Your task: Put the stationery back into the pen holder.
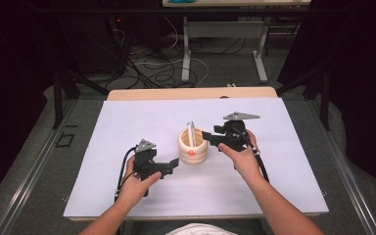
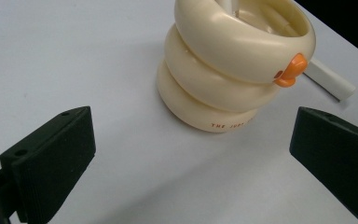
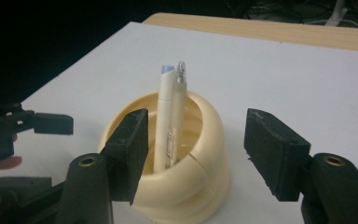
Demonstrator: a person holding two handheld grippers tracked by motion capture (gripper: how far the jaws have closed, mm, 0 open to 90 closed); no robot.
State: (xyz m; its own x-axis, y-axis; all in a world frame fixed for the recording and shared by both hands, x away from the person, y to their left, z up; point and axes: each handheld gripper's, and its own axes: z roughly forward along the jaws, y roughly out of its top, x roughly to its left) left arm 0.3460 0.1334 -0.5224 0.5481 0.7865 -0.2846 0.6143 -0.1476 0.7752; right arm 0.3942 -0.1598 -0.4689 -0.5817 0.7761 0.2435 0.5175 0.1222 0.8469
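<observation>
A person sits at a table covered by a white sheet (image 1: 274, 186), holding a black two-jaw gripper in each hand. Near the middle of the sheet stands a cream pen holder (image 1: 193, 147) shaped like three stacked rings, with a small orange beak on its top ring. Two pens (image 3: 171, 116) stand upright inside it, leaning against the far wall. The right gripper (image 1: 207, 136) hovers just beside the holder's rim, its jaws spread wide and holding nothing; in the right gripper view the jaws frame the pens without touching them. The left gripper (image 1: 174, 163) waits near the holder's base on the other side, jaws likewise spread and empty. A white stick-like thing (image 2: 330, 80) lies on the sheet just behind the holder, possibly another pen, though too little of it is visible to be sure. Judging from this, the pens already stand in the holder, and the piece beside it remains to be dealt with.
</observation>
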